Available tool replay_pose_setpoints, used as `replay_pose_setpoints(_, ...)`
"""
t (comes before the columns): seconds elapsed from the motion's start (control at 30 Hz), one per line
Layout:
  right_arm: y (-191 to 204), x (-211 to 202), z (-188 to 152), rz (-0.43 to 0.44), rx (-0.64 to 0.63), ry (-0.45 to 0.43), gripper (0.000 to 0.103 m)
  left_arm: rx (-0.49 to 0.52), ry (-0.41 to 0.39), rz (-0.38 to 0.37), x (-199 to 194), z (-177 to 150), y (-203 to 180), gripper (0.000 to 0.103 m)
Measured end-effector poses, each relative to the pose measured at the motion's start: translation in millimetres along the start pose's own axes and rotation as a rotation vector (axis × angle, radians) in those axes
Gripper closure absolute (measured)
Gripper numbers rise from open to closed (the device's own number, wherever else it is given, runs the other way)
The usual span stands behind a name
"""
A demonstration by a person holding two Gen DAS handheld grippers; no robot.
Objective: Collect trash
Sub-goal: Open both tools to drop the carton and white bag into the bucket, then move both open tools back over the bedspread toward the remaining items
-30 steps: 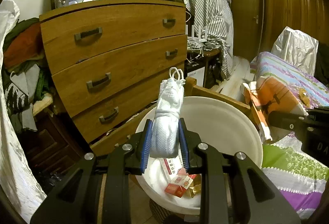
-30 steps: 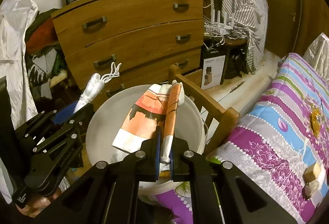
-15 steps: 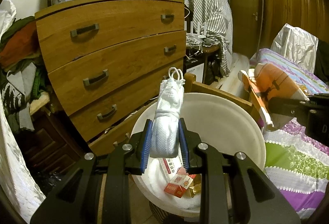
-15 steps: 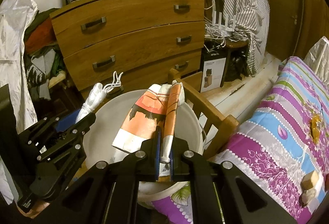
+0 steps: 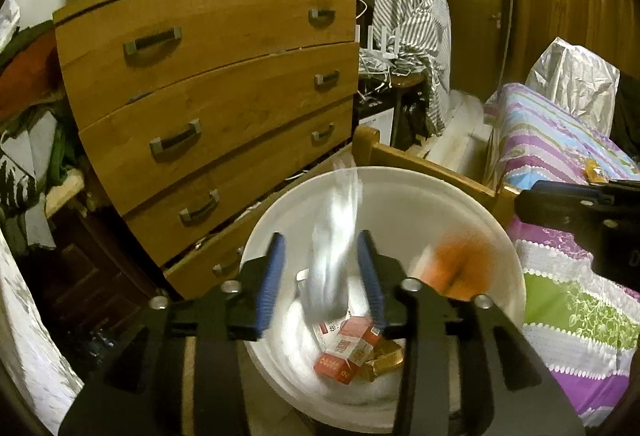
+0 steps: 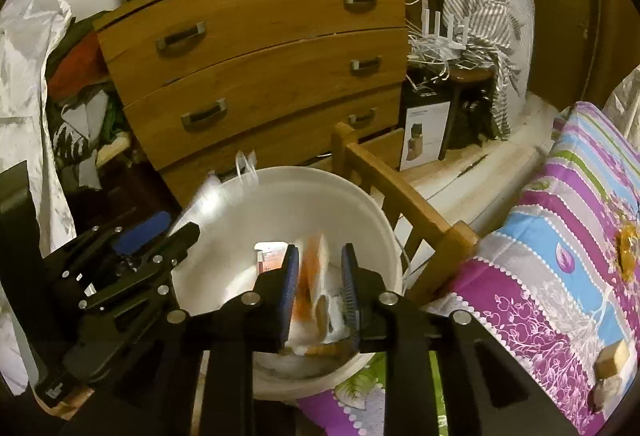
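Observation:
A white bucket [image 5: 504, 236] stands between a dresser and a bed, with red cartons [image 5: 348, 348] at its bottom. My left gripper [image 5: 320, 240] hangs over the bucket, its jaws opening. A blurred white bundle [image 5: 332, 256] slips down between its blue pads, free of both. My right gripper [image 6: 321, 250] is over the bucket's [image 6: 360, 196] near side, its jaws opening too. A blurred orange and white wrapper [image 6: 316, 284] drops between its pads without being pressed. The right wrist view also shows the left gripper [image 6: 180, 224] and the white bundle [image 6: 208, 202]. In the left wrist view the orange wrapper [image 5: 460, 268] is a smear inside the bucket.
A wooden dresser [image 5: 208, 76] with three drawers stands right behind the bucket. A wooden bed frame [image 6: 404, 204] and a striped bedspread [image 6: 560, 256] lie to the right, with small scraps [image 6: 610, 360] on the bedspread. Piled clothes [image 6: 80, 108] fill the left side.
Both grippers were shut on their items and have let go. The white bundle and the orange wrapper now fall blurred into the bucket. Both grippers have moved closer over the bucket.

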State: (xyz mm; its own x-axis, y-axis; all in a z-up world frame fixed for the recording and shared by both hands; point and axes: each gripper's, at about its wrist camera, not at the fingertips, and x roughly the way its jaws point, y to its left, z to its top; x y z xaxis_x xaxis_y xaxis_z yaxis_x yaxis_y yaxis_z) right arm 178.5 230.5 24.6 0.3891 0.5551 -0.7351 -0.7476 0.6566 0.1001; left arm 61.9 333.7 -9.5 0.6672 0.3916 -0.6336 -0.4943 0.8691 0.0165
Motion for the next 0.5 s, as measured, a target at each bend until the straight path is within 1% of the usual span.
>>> replay_pose_setpoints(0.17,-11,1,-6,-0.005,0.024,0.0,0.079,0.01,0.005,0.004,2,-3,-3,0.065)
replay_pose_setpoints(0.33,-13,-1,-11,-0.007,0.025,-0.002,0.079,0.017,0.006,0.009,0,-4,-7,0.065)
replay_pose_setpoints(0.5,-18,-11,-17,-0.004,0.044,-0.022,0.079,0.02,-0.005,0.016,-4,-2,-8,0.065)
